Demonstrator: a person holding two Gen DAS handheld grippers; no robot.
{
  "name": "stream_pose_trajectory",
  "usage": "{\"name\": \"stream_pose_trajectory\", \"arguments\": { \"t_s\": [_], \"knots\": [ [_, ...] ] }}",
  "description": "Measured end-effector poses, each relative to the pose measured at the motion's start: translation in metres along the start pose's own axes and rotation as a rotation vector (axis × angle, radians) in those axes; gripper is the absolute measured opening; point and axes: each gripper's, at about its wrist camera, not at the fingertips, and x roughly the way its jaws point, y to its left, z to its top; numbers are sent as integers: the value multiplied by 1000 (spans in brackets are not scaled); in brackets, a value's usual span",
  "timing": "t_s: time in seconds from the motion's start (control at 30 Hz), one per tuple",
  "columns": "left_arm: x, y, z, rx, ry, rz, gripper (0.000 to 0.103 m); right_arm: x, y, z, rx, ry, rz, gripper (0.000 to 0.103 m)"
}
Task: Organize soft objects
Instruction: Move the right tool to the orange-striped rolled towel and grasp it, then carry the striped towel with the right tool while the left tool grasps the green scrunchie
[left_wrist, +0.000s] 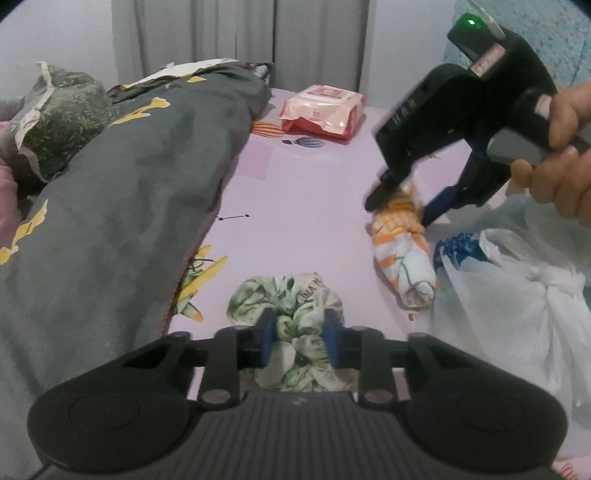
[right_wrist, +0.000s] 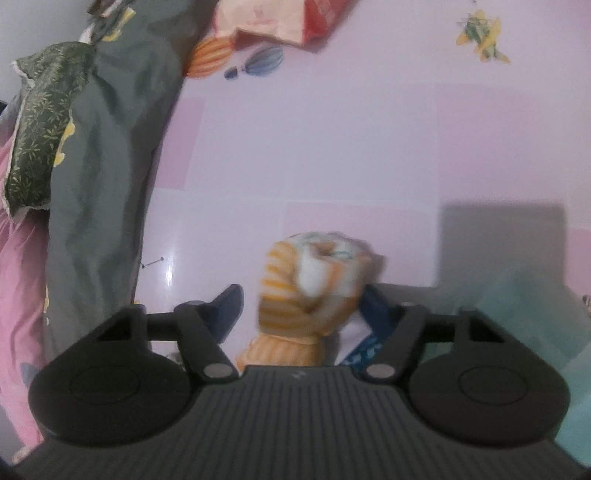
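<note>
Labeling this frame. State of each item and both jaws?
left gripper: jaws shut on green scrunchie
right gripper: jaws around orange striped sock roll, left pad clear
wipes pack: flat, closed
white plastic bag: knotted shut
grey blanket: bunched

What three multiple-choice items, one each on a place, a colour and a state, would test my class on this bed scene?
1. Where does the wipes pack lie?
A. on the far part of the sheet
B. inside the plastic bag
C. between the left gripper's fingers

2. What colour are the stripes on the rolled sock?
A. blue
B. orange
C. black

3. What is the left gripper doing?
A. standing wide open over bare sheet
B. closed on the scrunchie
C. closed on the blanket

Answers: 1 A, the pack lies far up the sheet near the curtain. 2 B, orange bands wrap the white sock. 3 B, both blue pads press into the green-and-white scrunchie.
</note>
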Motion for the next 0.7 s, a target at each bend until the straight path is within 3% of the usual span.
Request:
{"name": "stream_pose_trajectory", "arguments": {
  "t_s": [0.17,0.33,0.53,0.7],
  "knots": [
    [-6,2,1,-7,-22,5,14,-13,-2,-2,8,-59,42,45],
    [-21,3,3,-23,-45,19,13,-60,-9,-12,22,-168,146,44],
    [-57,1,9,-25,-127,6,13,-171,-41,-50,21,-375,224,44],
    [-81,-10,17,-2,-182,-26,13,-268,-90,-110,29,-546,156,45]
  ]
}}
